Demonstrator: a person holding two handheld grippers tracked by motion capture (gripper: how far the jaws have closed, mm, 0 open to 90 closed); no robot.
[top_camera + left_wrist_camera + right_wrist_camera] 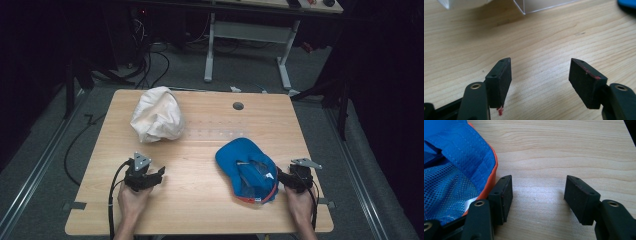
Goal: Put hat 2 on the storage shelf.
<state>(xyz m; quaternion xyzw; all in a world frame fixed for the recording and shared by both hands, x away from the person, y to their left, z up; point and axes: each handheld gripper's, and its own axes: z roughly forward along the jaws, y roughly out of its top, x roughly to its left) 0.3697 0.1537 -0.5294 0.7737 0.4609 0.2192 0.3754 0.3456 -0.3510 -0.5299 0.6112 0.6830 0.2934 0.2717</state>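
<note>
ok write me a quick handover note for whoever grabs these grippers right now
Left gripper: open, holds nothing, low over bare table.
Right gripper: open, holds nothing, one jaw beside the blue cap's orange-edged rim.
Blue cap lies upside down, front right. White cap sits at the back left, untouched.
Done: nothing gripped.
Left: probably grasp the blue cap first.
</note>
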